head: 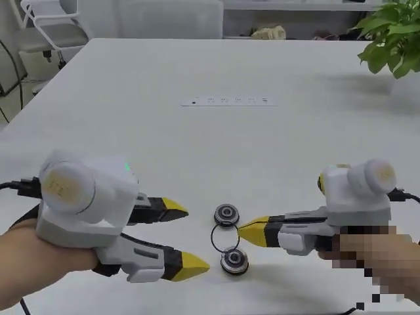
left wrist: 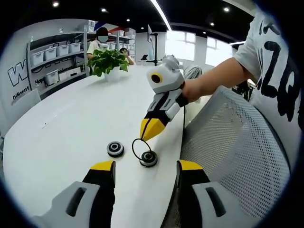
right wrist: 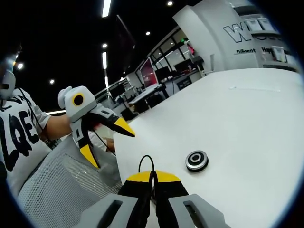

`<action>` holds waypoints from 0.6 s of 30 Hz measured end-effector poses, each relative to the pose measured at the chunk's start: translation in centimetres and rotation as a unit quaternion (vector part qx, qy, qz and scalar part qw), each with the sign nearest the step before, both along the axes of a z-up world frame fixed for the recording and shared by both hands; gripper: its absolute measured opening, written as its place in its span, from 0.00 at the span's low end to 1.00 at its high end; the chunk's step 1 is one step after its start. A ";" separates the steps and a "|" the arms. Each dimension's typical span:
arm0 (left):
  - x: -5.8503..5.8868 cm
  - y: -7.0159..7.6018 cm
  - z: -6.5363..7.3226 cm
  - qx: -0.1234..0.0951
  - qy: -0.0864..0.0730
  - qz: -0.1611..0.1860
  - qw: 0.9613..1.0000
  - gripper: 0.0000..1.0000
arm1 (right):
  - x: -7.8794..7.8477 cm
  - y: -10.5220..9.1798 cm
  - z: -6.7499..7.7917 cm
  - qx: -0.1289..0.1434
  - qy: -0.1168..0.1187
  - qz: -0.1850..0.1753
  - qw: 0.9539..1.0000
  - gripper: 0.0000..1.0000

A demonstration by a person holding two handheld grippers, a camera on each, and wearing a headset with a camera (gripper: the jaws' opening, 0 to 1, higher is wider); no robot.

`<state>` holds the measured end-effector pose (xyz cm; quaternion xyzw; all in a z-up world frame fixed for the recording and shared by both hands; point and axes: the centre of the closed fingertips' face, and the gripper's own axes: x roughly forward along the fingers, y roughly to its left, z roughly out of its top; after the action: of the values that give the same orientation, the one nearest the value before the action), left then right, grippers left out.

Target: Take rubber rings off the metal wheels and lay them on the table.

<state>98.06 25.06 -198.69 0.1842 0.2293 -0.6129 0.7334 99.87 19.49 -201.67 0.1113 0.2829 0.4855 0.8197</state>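
1. The near wheel sits flat on the white counter, close to the person's edge; everything below is placed from it.
2. The far wheel lies flat just beyond the near wheel, apart from it.
3. The rubber ring is a thin black loop between the two wheels. One end meets the far side of the near wheel and the other end is in the right gripper's jaws. Cannot tell if it sits in the wheel's groove.
4. The right gripper comes in from the right of the near wheel. Its jaws are pressed together, pinching the ring, and the yellow tips are just beyond and right of the wheel. In the right gripper view the loop stands up above the closed tips.
5. The left gripper is left of the near wheel, jaws spread wide, holding nothing. Its nearer tip is just beside the wheel, not touching.
6. A socket panel is set in the counter well beyond the near wheel.
7. A green plant is far beyond and to the right of the near wheel.
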 end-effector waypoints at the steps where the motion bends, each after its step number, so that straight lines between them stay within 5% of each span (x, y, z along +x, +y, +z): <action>1: 0.0 0.3 0.1 -0.001 -0.001 0.004 1.000 0.49 | 0.0 0.1 0.0 -0.002 -0.001 0.002 1.000 0.00; 18: 0.6 4.6 0.5 -0.002 -0.003 0.054 0.999 0.57 | 0.6 3.2 -0.8 -0.048 -0.005 0.063 0.997 0.00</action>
<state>98.63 29.68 -198.24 0.1721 0.2356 -0.5725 0.7662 100.50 22.71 -202.46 0.0515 0.3078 0.5224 0.7935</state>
